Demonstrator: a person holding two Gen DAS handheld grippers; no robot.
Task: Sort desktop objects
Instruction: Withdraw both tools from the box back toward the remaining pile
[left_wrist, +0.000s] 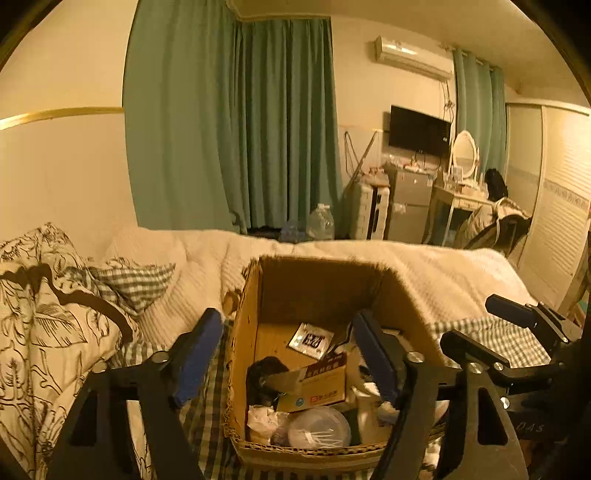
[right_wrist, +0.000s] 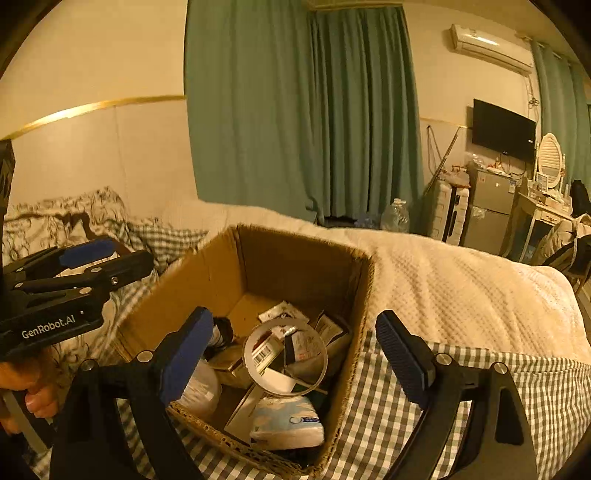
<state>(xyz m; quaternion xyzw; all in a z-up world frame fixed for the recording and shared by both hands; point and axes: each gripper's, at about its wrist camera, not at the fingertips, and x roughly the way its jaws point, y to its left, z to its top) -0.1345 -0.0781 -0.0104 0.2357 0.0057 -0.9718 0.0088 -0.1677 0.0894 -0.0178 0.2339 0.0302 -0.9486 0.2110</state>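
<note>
An open cardboard box (left_wrist: 245, 332) sits on the bed, holding a brown-and-white medicine carton (left_wrist: 321, 380), a foil sachet (left_wrist: 310, 338), a clear round lid (left_wrist: 319, 428) and crumpled paper. In the right wrist view the box (right_wrist: 221, 273) also shows a clear tape ring (right_wrist: 246, 350) and a tissue pack (right_wrist: 284, 424). My left gripper (left_wrist: 288, 354) hangs open over the box's left wall, with nothing between its blue pads. My right gripper (right_wrist: 295, 354) is open above the box's near right side, also with nothing in it. Each gripper shows in the other's view: right gripper (left_wrist: 491, 332), left gripper (right_wrist: 110, 258).
The box rests on a green checked cloth (right_wrist: 424, 406) over a white waffle blanket (right_wrist: 461, 288). Patterned pillows (left_wrist: 48, 314) lie to the left. A hand (right_wrist: 33, 391) holds the left gripper's handle. Beyond the bed are green curtains (left_wrist: 236, 129), a water bottle (left_wrist: 320, 221) and a small fridge.
</note>
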